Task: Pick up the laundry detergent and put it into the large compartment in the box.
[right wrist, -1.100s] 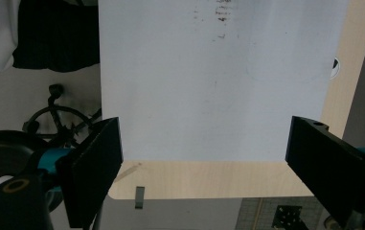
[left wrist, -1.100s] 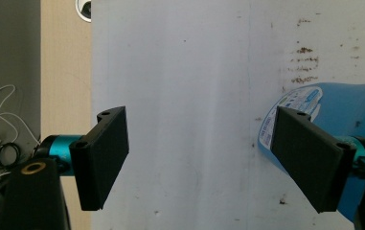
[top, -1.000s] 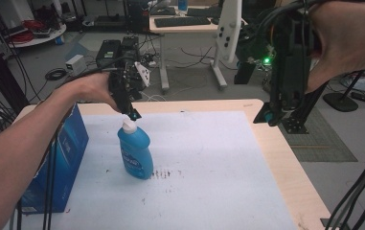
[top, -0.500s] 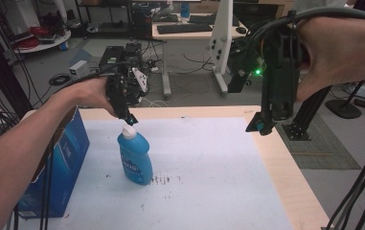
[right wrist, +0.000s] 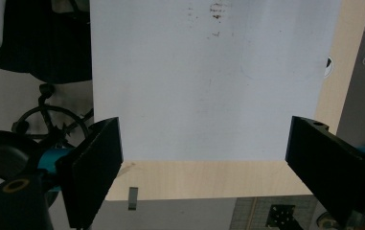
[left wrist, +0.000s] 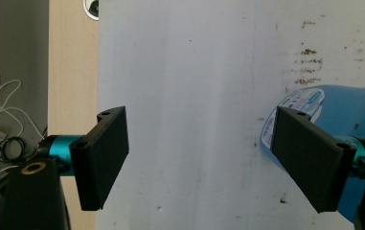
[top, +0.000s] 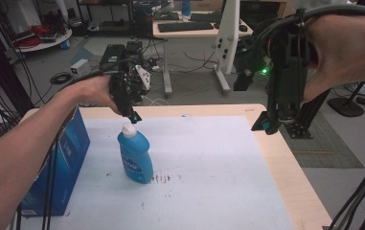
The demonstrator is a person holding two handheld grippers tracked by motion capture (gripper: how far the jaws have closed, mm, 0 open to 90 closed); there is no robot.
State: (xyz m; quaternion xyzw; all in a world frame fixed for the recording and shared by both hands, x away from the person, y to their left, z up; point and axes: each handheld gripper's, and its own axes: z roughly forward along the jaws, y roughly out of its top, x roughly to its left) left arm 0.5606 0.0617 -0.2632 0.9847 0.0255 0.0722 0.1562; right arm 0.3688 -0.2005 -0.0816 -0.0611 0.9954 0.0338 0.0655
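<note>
One blue bottle [top: 135,153] (white cap, upright) stands below wide-spread left tongs [top: 133,117]; right tongs [right wrist: 204,167] equally wide.

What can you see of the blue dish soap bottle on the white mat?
The blue plastic dish soap bottle stands upright on the white mat, left of centre, beside a blue cardboard box. It has a white cap, a printed label and a flattened, rounded body. Brown stains mark the mat by its base. The open left gripper hangs just above the cap, apparently not touching.

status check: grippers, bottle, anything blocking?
Left gripper open, above the bottle cap, not gripping. Right gripper open, over the table's right edge, empty. Bottle upright on the mat. Blue box beside it; nothing blocking.
</note>
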